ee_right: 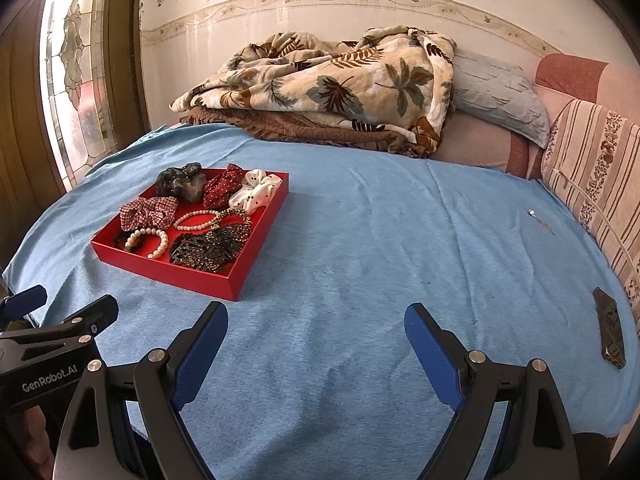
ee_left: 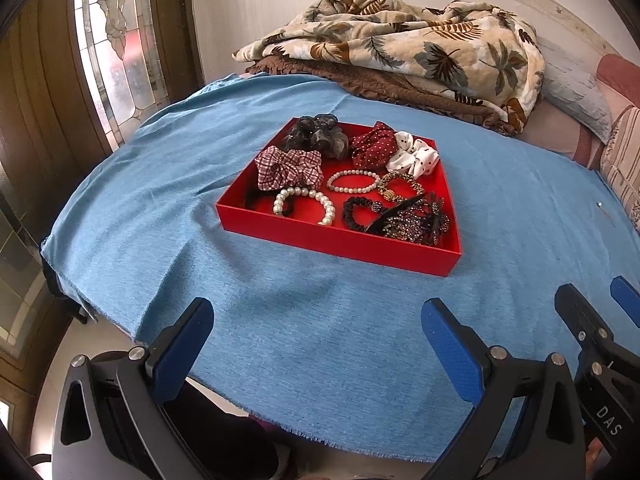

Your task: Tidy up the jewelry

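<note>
Both grippers, left gripper [ee_left: 318,344] and right gripper [ee_right: 316,350], hover wide open and empty over a blue cloth [ee_left: 320,300], short of the red tray [ee_left: 340,240] holding light, soft scrunchies [ee_left: 290,166] and slippery pearl bracelets [ee_left: 308,202], best pinched across the band.

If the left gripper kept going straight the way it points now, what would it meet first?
Probably the bare blue cloth just ahead of the open left gripper, short of the red tray. It points downward, so the cloth likely comes first; depth is hard to judge.
</note>
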A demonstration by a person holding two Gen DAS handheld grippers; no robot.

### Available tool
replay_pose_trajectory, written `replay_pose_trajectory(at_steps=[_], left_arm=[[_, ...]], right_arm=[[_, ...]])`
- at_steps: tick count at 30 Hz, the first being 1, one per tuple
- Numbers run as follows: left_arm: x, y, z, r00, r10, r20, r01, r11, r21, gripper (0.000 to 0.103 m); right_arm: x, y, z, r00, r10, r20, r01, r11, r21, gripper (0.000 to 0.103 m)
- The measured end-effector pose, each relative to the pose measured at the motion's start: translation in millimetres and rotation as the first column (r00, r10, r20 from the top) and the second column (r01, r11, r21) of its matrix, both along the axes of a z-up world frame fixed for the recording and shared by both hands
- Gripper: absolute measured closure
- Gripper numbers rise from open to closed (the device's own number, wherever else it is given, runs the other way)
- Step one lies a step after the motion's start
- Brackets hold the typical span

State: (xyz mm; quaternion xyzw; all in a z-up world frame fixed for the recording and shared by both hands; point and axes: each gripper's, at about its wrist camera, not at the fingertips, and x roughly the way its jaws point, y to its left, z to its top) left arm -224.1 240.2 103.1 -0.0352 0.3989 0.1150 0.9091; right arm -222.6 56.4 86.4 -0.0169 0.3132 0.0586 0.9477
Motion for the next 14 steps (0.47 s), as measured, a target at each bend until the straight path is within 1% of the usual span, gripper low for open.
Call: replay_pose_trajectory(at_steps=[6,12,14], left_arm=[[3.4,-5.3,8.0,1.000,0.005,0.006,-0.005,1.000,0.027,0.000],[12.8,-20.8,15.1,1.000,-0.011,0.013,0.009,0.996,0.083,0.000],[16.9,-27.9,16.9,1.000,-0.022,0.011,0.021,0.995,0.096,0.000]], right_arm=[[0.7,-4.2,0.9,1.000,0.021,-0.006,-0.021,1.000,0.024,0.010],[0.8,-9.5,6.5,0.999,0.044,0.014,-0.044,0.998,0.043,0.010],[2.6,-18.0,8.7,0.999,0.043,0.017,-0.044,0.997,0.056,0.009]])
